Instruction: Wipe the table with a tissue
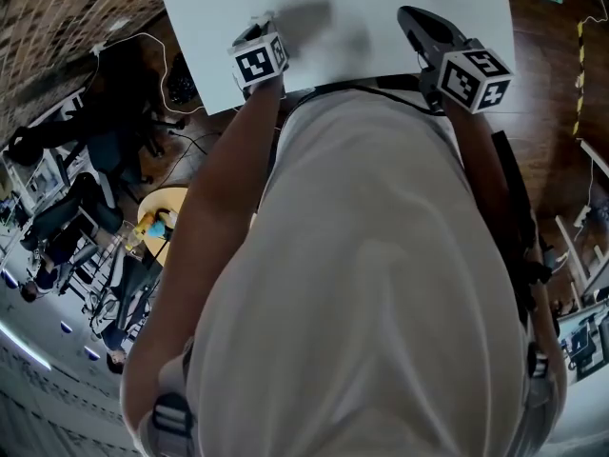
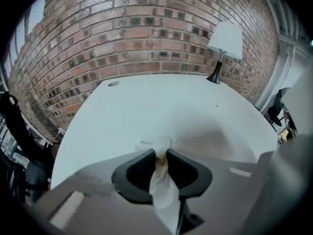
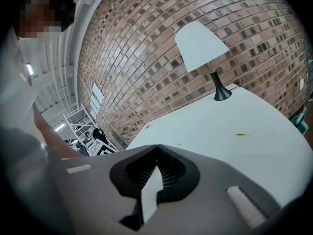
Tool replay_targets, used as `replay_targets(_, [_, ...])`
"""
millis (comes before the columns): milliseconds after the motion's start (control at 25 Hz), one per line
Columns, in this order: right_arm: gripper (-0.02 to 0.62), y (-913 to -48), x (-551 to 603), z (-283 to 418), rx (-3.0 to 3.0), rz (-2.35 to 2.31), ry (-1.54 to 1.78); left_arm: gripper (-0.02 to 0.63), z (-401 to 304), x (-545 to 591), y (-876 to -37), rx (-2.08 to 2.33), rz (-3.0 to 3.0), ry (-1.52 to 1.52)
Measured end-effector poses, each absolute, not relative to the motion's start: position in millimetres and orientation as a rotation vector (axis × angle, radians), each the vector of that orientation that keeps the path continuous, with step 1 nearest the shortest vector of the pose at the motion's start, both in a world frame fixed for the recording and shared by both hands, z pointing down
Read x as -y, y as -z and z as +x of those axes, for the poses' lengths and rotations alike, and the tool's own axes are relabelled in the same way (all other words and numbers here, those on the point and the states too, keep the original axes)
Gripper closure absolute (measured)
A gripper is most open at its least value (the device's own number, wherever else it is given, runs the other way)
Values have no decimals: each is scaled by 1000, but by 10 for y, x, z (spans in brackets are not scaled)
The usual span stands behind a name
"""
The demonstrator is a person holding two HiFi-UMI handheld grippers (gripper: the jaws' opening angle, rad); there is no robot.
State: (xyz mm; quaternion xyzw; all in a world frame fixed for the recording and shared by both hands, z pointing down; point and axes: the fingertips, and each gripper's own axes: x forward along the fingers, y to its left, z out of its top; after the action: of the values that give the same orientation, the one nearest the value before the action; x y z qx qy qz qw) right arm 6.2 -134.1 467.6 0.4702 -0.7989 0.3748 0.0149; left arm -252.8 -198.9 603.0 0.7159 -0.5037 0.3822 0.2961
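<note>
A crumpled white tissue (image 2: 161,146) with a yellowish stain sits pinched between the jaws of my left gripper (image 2: 161,153), its tip down on the white table (image 2: 146,106). The tissue's tail hangs back between the jaws. In the head view the left gripper (image 1: 259,29) is over the table's near left part, and the right gripper (image 1: 417,22) hovers over the near right part. In the right gripper view the right gripper (image 3: 157,147) has its jaw tips together with nothing between them. A small yellow-brown spot (image 3: 240,134) lies on the table ahead of it.
A white-shaded lamp (image 2: 224,45) on a black stem stands at the table's far right corner, before a brick wall (image 2: 137,28). A small grey disc (image 2: 113,83) lies at the far left. Cables (image 1: 176,93), chairs and seated people are on the floor to the left.
</note>
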Motion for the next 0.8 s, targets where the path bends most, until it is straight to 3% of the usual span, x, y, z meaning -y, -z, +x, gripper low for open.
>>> replay_targets(800, [588,-4737,1239,681,2480,1446,-1205,525,-1585,2076,-5992,880,2288,-1159])
